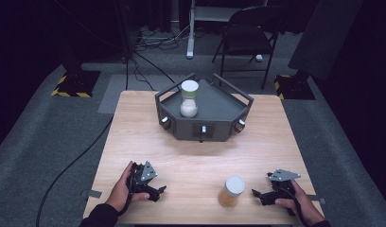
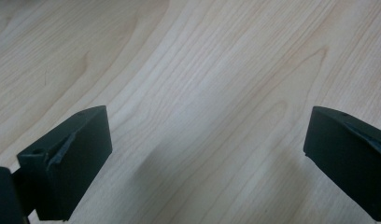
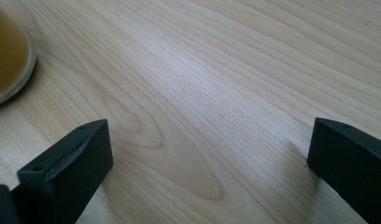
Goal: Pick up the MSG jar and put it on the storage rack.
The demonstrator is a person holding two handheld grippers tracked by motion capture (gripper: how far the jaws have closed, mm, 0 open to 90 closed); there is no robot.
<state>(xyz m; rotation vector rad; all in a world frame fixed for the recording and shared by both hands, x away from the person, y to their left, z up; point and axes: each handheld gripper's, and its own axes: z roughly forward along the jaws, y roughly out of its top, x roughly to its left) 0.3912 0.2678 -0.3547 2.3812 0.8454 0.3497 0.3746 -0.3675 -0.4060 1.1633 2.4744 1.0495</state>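
Dark grey carpet surrounds a pale wooden table (image 1: 196,156), with a folding chair (image 1: 248,33), a metal stand leg and loose cables on the floor beyond its far edge. Toward the middle of the far edge sits a dark angular tray (image 1: 219,111) with raised rails and small knobs along its front wall. Inside it, toward its left side, a clear jar with a white lid (image 1: 189,98) stands upright, holding something white.

Near the table's near edge, right of centre, stands an amber jar with a white lid (image 1: 231,191), upright and alone on the wood. The right gripper (image 1: 258,195) lies low on the table just beside it, toward the near right corner, jaws pointing at the jar but apart from it. In the right gripper view the jaws stand wide apart with bare wood between them, and the jar's amber base (image 3: 9,56) curves in at the upper left, outside the jaws.

The left gripper (image 1: 158,190) rests near the near left corner, held in the person's left hand (image 1: 120,189), well apart from both jars. In the left gripper view its jaws are spread wide over bare wood grain (image 2: 202,93), holding nothing.

Open tabletop lies between the amber jar and the tray; nothing stands in that stretch.
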